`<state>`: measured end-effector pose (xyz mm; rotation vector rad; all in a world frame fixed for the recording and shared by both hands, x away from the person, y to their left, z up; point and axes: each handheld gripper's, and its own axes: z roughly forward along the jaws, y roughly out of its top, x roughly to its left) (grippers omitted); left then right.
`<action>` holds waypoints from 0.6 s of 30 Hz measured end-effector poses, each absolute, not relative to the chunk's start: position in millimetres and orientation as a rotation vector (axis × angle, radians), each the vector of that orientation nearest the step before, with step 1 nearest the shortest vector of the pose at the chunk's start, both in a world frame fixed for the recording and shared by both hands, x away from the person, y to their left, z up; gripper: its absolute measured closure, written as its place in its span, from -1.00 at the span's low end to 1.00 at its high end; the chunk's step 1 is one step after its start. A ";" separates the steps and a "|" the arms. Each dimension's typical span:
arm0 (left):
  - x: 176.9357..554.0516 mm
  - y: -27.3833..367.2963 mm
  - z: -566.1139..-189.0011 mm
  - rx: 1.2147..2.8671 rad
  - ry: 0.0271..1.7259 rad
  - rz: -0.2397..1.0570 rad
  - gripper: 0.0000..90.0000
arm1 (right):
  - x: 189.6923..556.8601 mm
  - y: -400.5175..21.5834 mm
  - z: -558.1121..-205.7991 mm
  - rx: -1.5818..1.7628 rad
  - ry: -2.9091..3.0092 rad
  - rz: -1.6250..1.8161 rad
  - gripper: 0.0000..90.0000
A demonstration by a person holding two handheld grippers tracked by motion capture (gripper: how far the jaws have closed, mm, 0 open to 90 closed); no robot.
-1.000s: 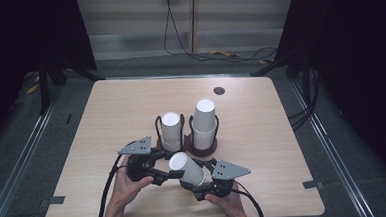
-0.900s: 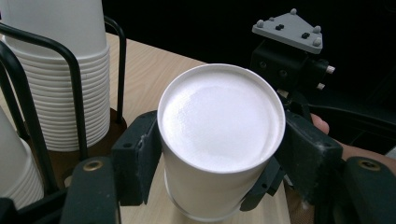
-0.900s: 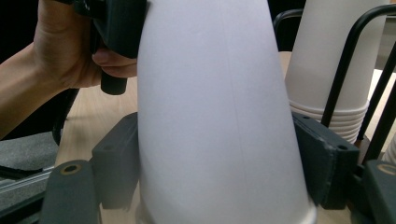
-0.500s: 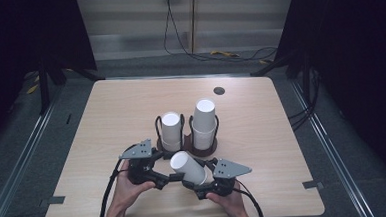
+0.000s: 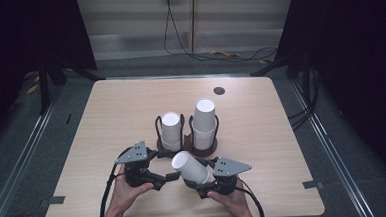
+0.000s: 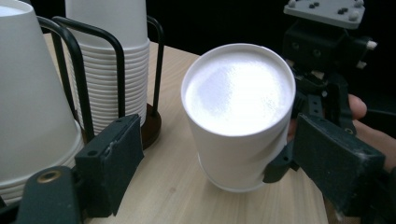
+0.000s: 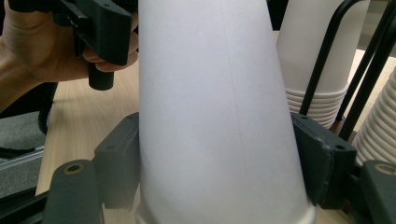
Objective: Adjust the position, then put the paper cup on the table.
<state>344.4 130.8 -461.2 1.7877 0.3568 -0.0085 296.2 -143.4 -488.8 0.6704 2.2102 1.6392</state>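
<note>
Currently the right gripper (image 5: 197, 181) is clenched on a single white cup (image 5: 190, 166); in the right gripper view both fingers (image 7: 119, 158) press the cup's wall from either side. The cup is tilted, closed bottom pointing toward the left gripper (image 5: 170, 166), and sits near the bench's near edge, about mid-width, just in front of the two holders.

Left gripper: released. Its jaws have just been opening. In the left gripper view the cup's bottom end (image 6: 239, 91) sits between the spread fingers (image 6: 112, 154) with a clear gap on the left side; right side is close to the cup, can't tell if it touches.

Behind the cup, toward bench centre: two black wire holders on dark round bases, side by side. The left holder (image 5: 158, 128) carries a shorter cup stack (image 5: 171, 130), the right holder (image 5: 217, 125) a taller cup stack (image 5: 204, 123). All stacked upside down.

Small dark disc (image 5: 219, 90) set in the bench (image 5: 111, 113) near the far edge, right of centre. Cables trail from both grippers over the near edge.
</note>
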 end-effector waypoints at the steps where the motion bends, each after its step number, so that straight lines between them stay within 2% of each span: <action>1: 343.9 130.8 -461.2 1.781 0.357 -0.014 -0.64 | 296.8 -143.5 -487.7 0.665 2.219 1.631 -0.43; 10: 344.5 132.6 -462.5 1.827 0.354 0.002 -0.65 | 298.5 -145.6 -484.6 0.657 2.270 1.588 -0.43; 18: 343.5 134.3 -460.1 1.842 0.363 0.092 -0.63 | 300.6 -146.6 -482.3 0.653 2.303 1.547 -0.43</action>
